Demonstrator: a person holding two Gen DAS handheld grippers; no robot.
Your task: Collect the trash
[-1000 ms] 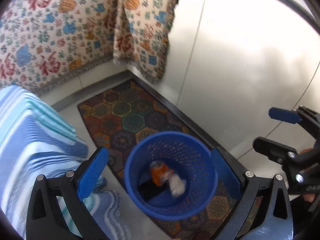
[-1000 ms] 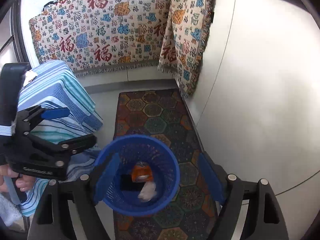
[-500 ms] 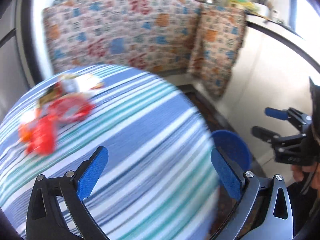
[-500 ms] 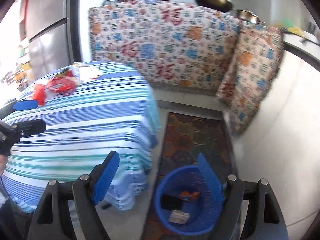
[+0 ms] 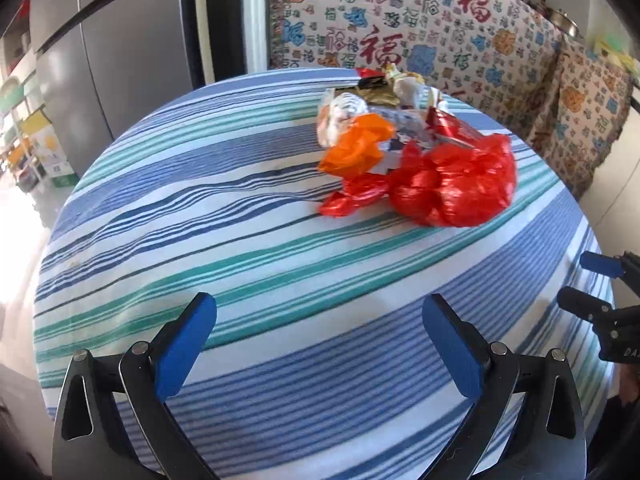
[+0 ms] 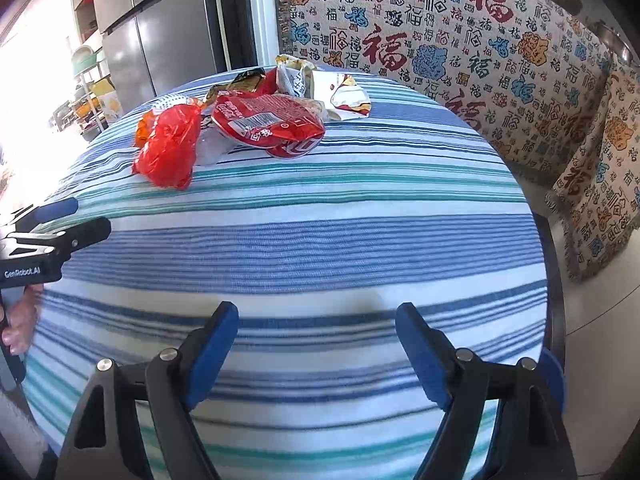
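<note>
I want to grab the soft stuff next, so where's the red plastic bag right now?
The red plastic bag lies on the striped tablecloth, at the near edge of the trash pile, touching the orange wrapper; in the right wrist view it is the pile's leftmost piece.

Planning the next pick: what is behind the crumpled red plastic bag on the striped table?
Behind the crumpled red plastic bag lie an orange bag and foil wrappers; anything under it is hidden.

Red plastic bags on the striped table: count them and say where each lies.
1. The red plastic bag lies crumpled at the near edge of the trash pile, beside an orange bag. Others may be hidden underneath.
</note>
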